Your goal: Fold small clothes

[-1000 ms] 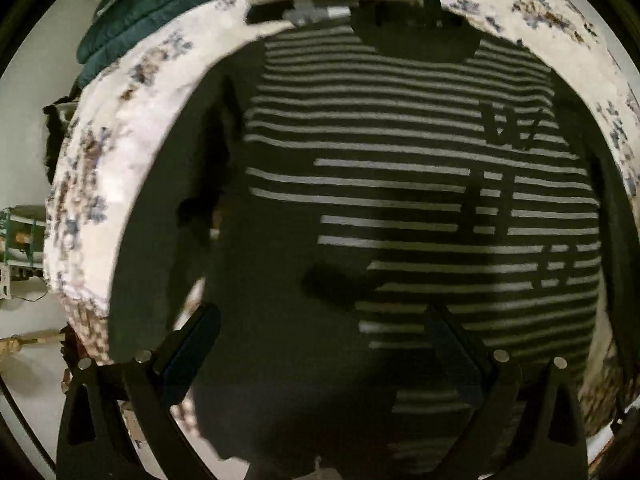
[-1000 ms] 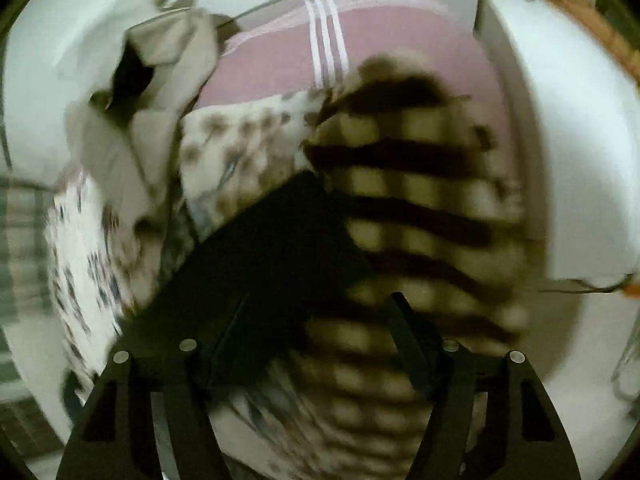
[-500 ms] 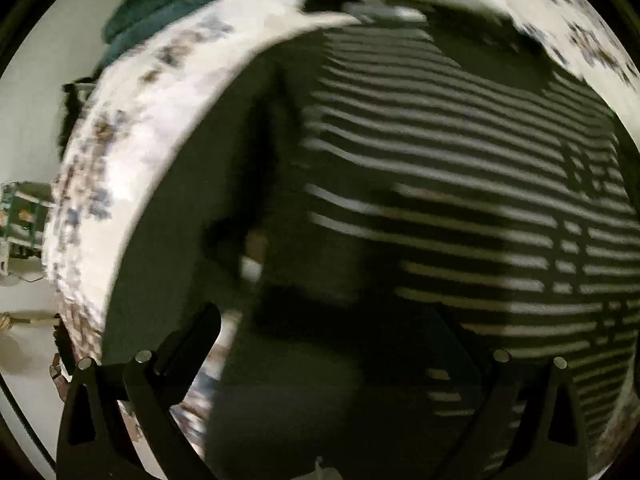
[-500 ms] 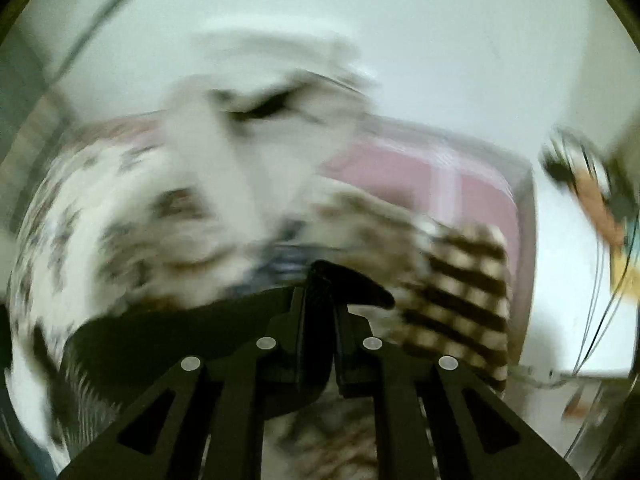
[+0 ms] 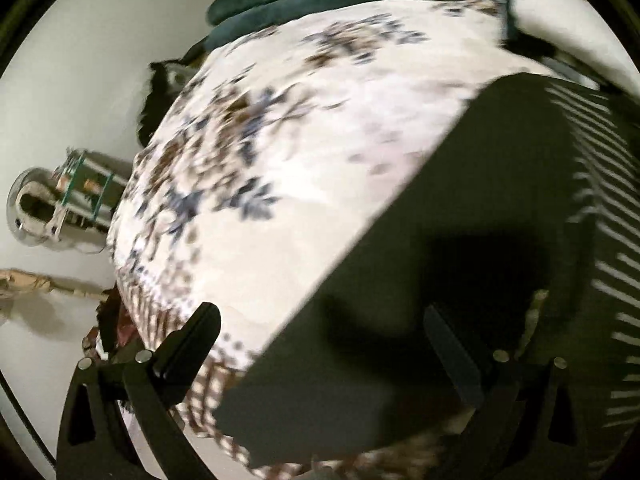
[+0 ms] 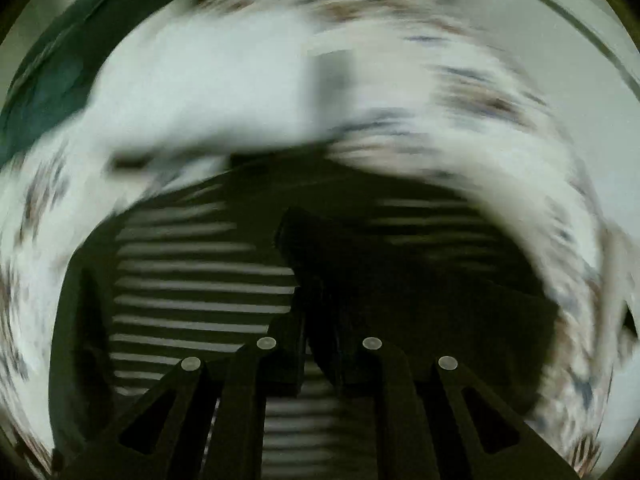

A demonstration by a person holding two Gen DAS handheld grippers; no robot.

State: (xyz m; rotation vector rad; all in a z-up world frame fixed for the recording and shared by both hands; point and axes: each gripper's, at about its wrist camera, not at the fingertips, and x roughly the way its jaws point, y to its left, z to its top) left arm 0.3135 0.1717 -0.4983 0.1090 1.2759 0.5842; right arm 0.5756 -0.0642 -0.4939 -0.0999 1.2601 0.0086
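1. My left gripper point(image 5: 324, 344) is spread wide, gripping nothing, over the dark striped shirt point(image 5: 500, 216).
2. Shirt lies on the floral bedspread point(image 5: 304, 128), right side cut off.
3. My right gripper point(image 6: 320, 320) is pinched tight on a dark shirt fold; view blurred.

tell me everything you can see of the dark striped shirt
The dark striped shirt is soft knit-looking fabric, nearly black with thin pale horizontal stripes. It lies on the floral blanket, one plain dark part folded over its striped body. The right tool is shut on a dark fold of it; the open left tool hovers at its edge.
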